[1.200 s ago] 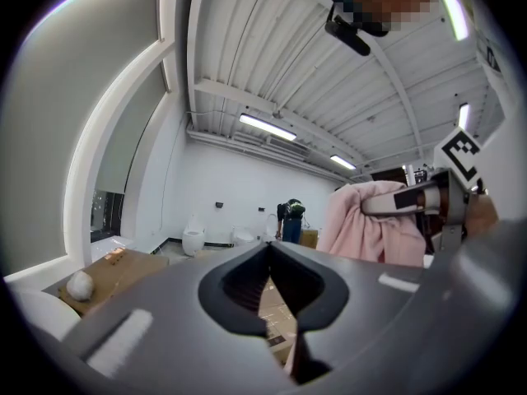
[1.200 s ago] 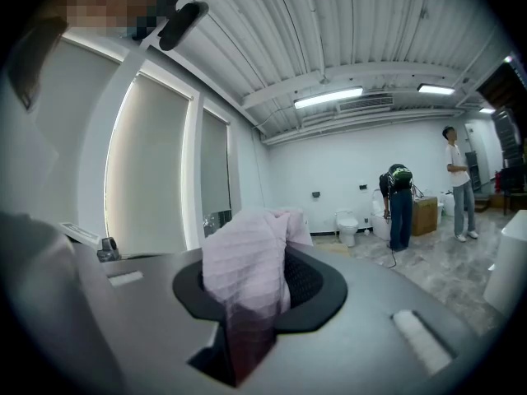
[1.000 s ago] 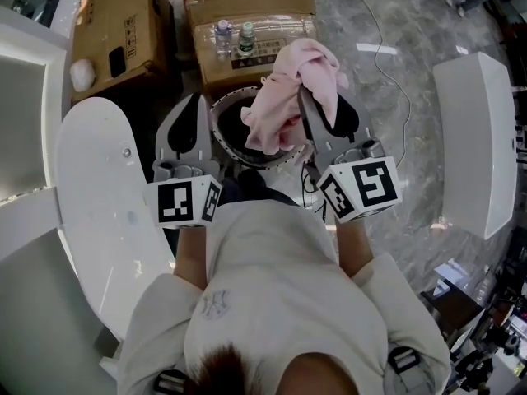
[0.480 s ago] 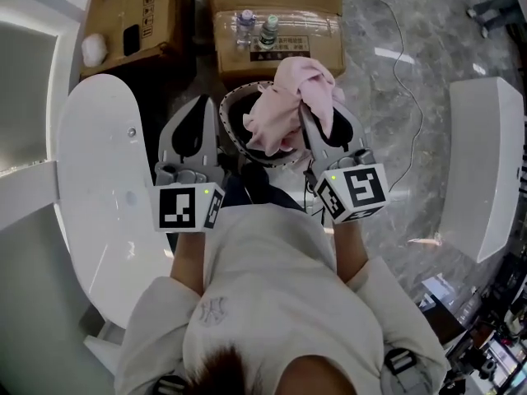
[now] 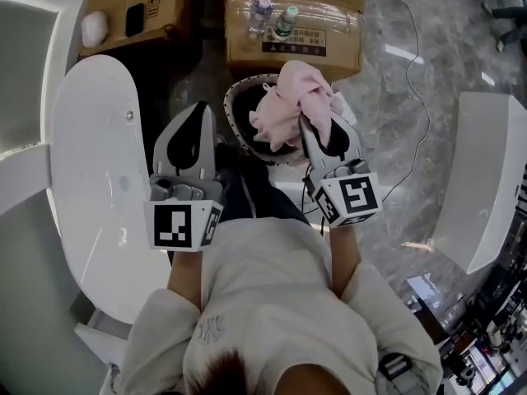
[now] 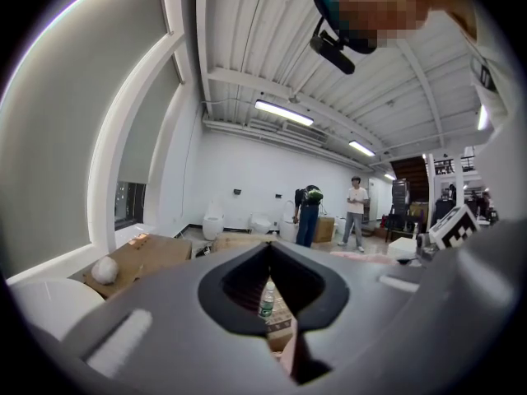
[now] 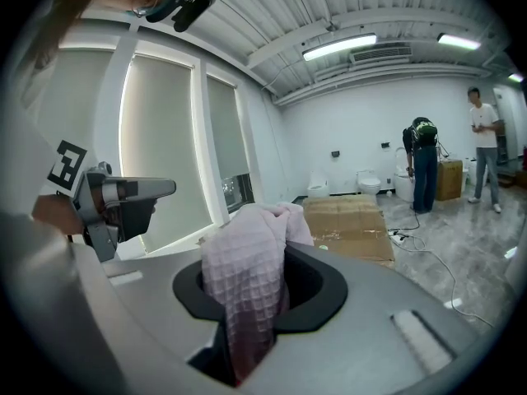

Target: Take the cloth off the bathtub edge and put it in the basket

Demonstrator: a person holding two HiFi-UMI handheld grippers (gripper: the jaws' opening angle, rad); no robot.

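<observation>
- Pink waffle-weave cloth: pinched in my right gripper. It bunches above the jaw tips and hangs down through the black cut-out between them. From the head view it overlaps the right part of the basket's mouth. I cannot tell whether its lower folds touch the inside.
- Right gripper: jaws clamped on the cloth, with fabric filling the gap. It sits at the basket's right rim, marker cube nearest my body.
- Left gripper: jaws together at the tips, nothing between them. Through its cut-out I see only a bottle and a carton beyond. It sits between the bathtub and the basket, just beside the basket's left rim.
- Round dark basket with a pale patterned rim: on the floor straight ahead of me, between the two grippers, its interior black.
- White oval bathtub: at my left, smooth and glossy, with a small round metal fitting near its far end.
- Brown cardboard carton, taped: just beyond the basket.
- Two clear plastic bottles: standing upright side by side on that carton.
- Second brown cardboard carton: left of the first, with a white ball-like lump on its left edge.
- Grey marbled floor: a thin white cable trails across it at my right.
- Two people: standing far off, as seen in both gripper views.
</observation>
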